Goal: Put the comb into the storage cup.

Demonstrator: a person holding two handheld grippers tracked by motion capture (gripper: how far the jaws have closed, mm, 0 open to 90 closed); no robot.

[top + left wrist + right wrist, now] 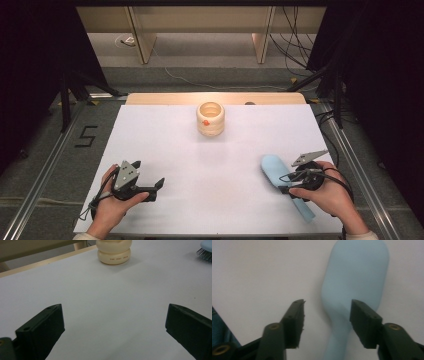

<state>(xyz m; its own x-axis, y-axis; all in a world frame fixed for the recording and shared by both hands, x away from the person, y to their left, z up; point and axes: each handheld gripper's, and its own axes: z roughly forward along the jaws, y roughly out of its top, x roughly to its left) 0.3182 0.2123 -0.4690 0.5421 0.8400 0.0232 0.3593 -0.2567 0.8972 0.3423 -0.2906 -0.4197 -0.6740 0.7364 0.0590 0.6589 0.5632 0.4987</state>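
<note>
Under the right gripper [325, 315] (jaws apart) lies the blue hairbrush [354, 282].

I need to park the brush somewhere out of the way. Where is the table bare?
The widest bare patch is mid-table, between the cream holder at the far edge, the left gripper and the blue hairbrush. The far left and far right corners beside the holder are bare too. It is crowded at the near right, where the right gripper hovers open over the brush.

White-topped table [210, 170], cream ringed pot [210, 118] at back, blue hairbrush [278, 172] right
</note>
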